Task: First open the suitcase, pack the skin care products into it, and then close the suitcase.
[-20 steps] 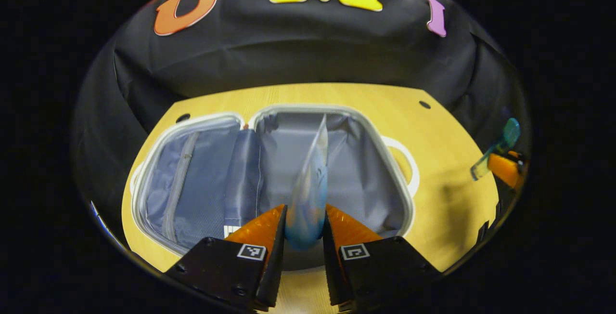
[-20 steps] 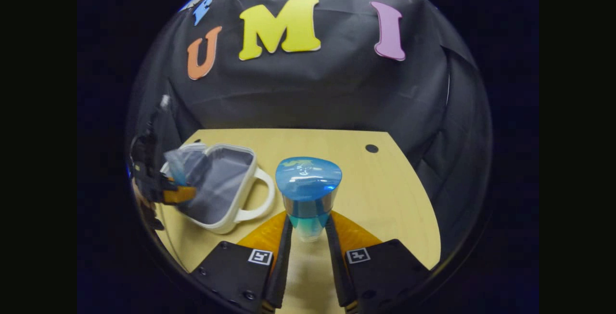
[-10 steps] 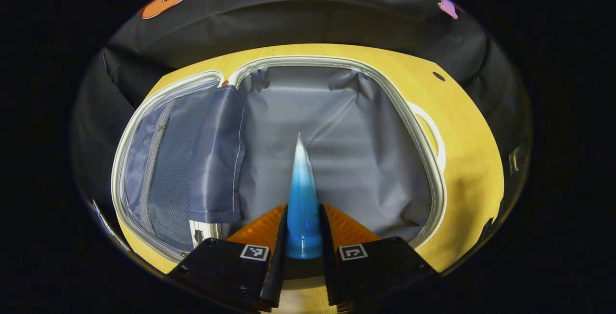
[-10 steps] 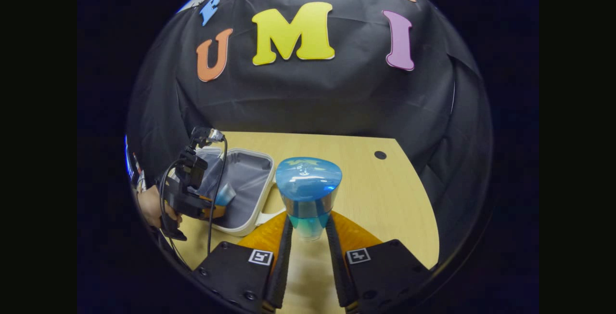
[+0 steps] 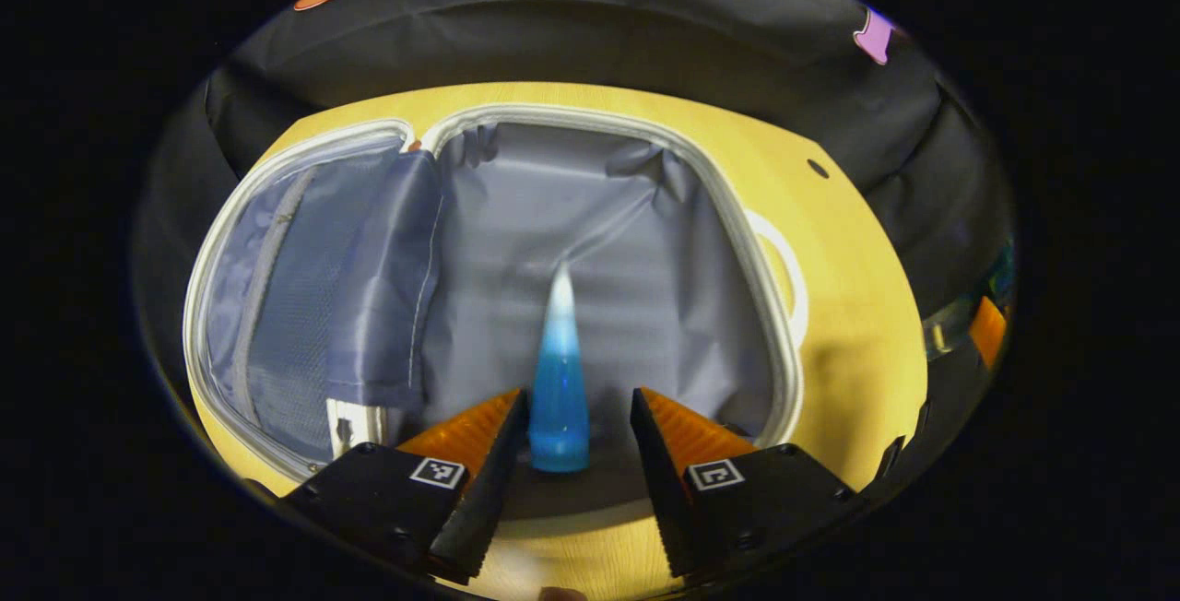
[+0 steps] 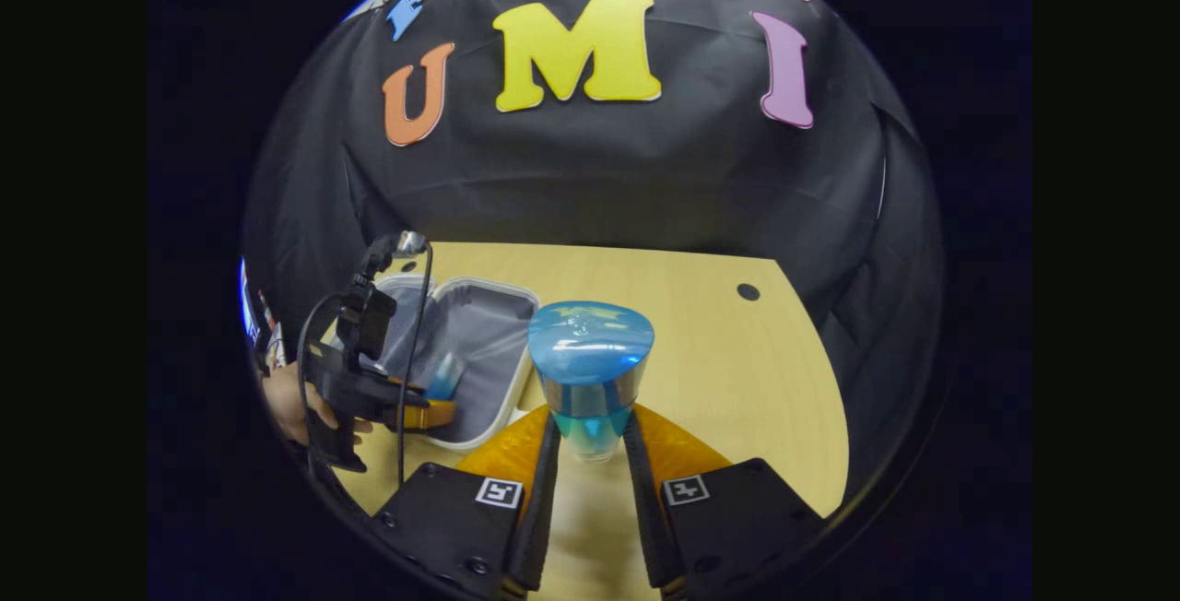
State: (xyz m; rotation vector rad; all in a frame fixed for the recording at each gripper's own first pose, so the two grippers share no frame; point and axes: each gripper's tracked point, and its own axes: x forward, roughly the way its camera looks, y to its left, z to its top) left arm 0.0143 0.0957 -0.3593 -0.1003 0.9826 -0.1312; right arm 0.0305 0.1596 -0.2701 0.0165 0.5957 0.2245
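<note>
Left gripper [image 5: 572,417] first: my two orange fingers stand apart, and the blue tube [image 5: 559,380] sits in the gap between them, its wide blue end nearest me and its pale tip pointing away. Daylight shows on the right side of the tube, between it and the right finger; on the left side the finger's edge runs so close to it that I cannot tell whether they touch. The tube rests inside the open suitcase [image 5: 737,214], on the grey lining of the right-hand half, with my fingertips reaching over the near rim. Beyond and to the left lies the other half with its mesh zip pocket [image 5: 304,306], the two halves laid flat on the wooden desk [image 5: 867,288]. A white handle [image 5: 784,269] sticks out of the suitcase's right side.

My right gripper [image 6: 590,453] is clamped on a blue bottle [image 6: 590,371], both fingers pressing its lower body while the broad blue cap stands up just past my fingertips. Farther off to the left in the right gripper view, a hand [image 6: 295,403] holds the left gripper at the suitcase, the tube lying in the case just past its orange fingers. Bare desk stretches behind the bottle to the black cloth wall
</note>
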